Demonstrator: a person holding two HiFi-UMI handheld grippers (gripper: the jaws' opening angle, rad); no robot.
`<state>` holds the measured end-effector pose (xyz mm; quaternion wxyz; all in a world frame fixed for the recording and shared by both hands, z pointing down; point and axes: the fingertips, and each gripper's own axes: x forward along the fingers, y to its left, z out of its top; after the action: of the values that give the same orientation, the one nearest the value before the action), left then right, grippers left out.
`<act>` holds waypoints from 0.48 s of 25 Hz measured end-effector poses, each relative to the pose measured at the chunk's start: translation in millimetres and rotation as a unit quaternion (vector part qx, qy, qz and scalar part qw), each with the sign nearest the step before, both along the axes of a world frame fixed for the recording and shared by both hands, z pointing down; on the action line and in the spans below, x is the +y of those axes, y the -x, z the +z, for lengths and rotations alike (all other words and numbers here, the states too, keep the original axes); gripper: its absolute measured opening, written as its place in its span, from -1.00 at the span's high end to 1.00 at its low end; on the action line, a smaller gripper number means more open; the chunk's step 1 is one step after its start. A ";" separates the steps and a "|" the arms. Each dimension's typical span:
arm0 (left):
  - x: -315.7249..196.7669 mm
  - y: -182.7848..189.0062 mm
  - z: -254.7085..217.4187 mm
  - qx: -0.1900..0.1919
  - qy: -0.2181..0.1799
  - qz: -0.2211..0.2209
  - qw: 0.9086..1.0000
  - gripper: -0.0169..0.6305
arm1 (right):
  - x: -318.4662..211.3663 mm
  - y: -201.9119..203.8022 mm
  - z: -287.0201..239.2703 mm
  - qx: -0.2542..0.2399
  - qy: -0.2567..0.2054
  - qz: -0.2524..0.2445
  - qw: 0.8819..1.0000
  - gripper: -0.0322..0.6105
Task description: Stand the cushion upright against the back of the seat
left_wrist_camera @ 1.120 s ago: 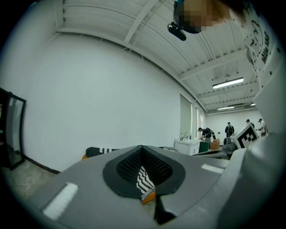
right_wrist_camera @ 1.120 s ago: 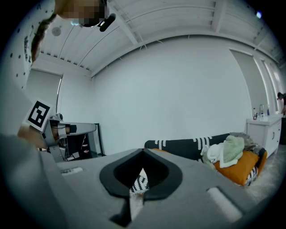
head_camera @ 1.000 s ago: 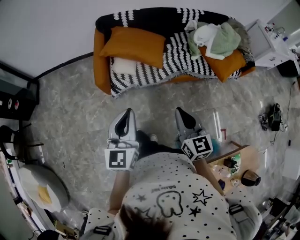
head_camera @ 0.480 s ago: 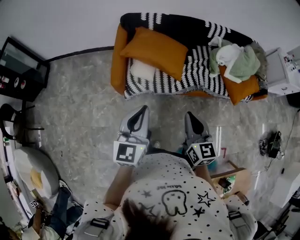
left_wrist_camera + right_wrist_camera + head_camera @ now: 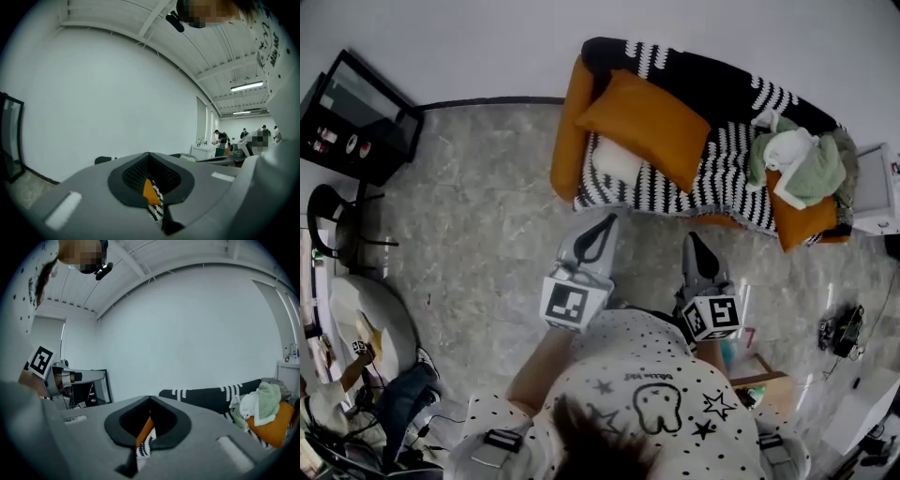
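On the left end of the sofa (image 5: 570,122), the orange cushion (image 5: 652,127) lies aslant across the seat. One corner reaches toward the sofa's back and another toward the seat's front edge. From above you cannot tell whether it leans on the back or lies flat. A white cushion (image 5: 617,161) shows just under its near left edge, and both rest on the black-and-white striped throw (image 5: 712,178) that covers the seat and back.

At the right end of the seat, a green and white bundle (image 5: 797,164) sits on top of a second orange cushion (image 5: 802,220), well apart from the first.

You hold both grippers out in front of you over the grey floor (image 5: 478,216), short of the sofa's front edge and touching nothing. Your left gripper (image 5: 607,217) points toward the white cushion with its fingers pressed together and nothing between them. Your right gripper (image 5: 691,239) points toward the middle of the seat's front edge. Its fingers also meet at the tip and are empty. Through the slot behind each closed tip you see only a sliver of orange and stripes.

A black cabinet (image 5: 356,117) stands against the wall, far off to your left.
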<state>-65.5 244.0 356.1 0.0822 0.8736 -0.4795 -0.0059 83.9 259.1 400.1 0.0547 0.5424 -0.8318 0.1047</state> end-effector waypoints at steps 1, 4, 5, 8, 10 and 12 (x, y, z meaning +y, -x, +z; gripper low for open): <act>-5.3 2.0 -0.3 0.001 0.003 0.001 1.000 0.96 | -5.4 2.6 1.0 0.000 0.001 -0.001 1.000 0.89; -20.1 10.4 0.8 0.001 0.002 -0.005 1.000 0.97 | -22.8 12.0 2.4 0.000 -0.002 -0.006 1.000 0.89; -23.8 12.4 1.8 0.001 0.000 -0.006 1.000 0.97 | -27.4 14.6 2.2 -0.001 -0.003 -0.007 1.000 0.89; -32.7 16.1 7.8 0.002 0.007 -0.006 1.000 0.97 | -39.3 19.1 0.8 -0.005 -0.008 -0.005 1.000 0.89; -39.9 17.2 10.9 0.004 0.013 -0.007 1.000 0.97 | -47.7 18.7 -1.3 -0.005 -0.010 -0.003 1.000 0.89; -46.0 16.8 12.8 0.010 0.017 -0.008 1.000 0.97 | -53.7 16.6 -2.7 -0.006 -0.009 -0.003 1.000 0.89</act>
<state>-82.3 198.0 369.0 0.1019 0.8681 -0.4857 -0.0066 67.3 205.4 397.4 0.0450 0.5398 -0.8347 0.0999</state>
